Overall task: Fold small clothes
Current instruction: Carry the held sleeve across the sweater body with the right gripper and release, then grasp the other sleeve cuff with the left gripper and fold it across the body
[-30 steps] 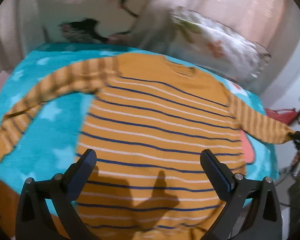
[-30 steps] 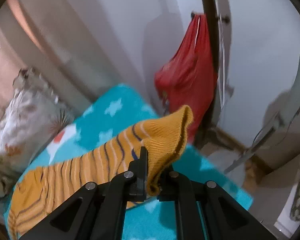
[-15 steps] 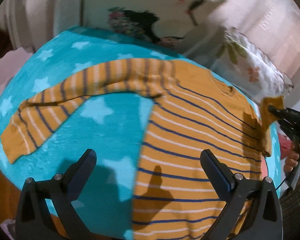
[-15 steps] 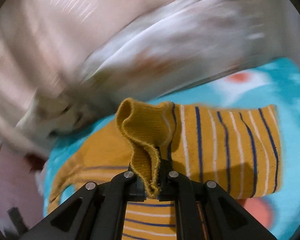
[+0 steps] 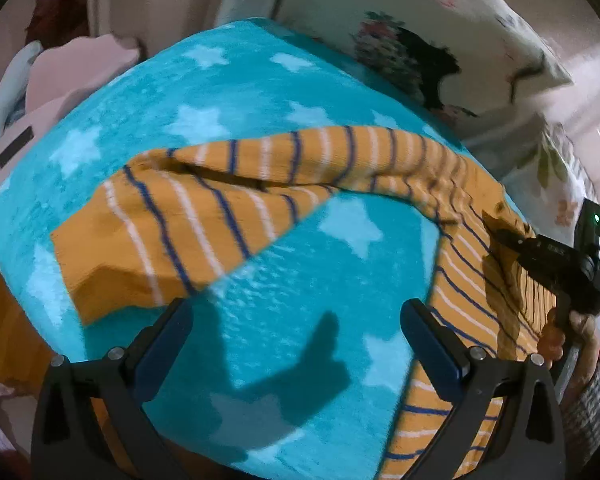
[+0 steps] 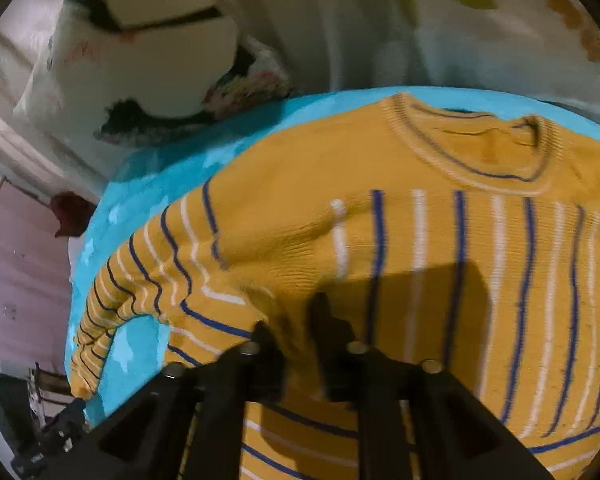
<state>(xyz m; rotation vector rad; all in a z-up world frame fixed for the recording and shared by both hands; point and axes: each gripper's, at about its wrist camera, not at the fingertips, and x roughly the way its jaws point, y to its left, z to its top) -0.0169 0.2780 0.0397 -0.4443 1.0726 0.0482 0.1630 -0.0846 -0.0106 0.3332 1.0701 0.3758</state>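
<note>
A bed is covered by a turquoise blanket printed with pale stars, and white floral pillows are propped along its far edge, at about 12 to 2 o'clock in the left wrist view. No brand, label or legible writing can be made out; only a small green light is seen on the black device at 3 o'clock.

A mustard sweater with blue and white stripes is spread flat on the blanket. In the left wrist view its left sleeve is stretched toward 9 o'clock, the plain cuff lying just ahead of the left gripper. That gripper's jaws are spread wide, with nothing between them — only bare blanket and their shadow.

The right gripper is set low over the sweater's chest, below the ribbed collar at 1 o'clock. Its jaws are parted by a narrow gap; the knit lies bunched between the tips, but whether it is pinched cannot be told — the tips are blurred and in shadow.
</note>
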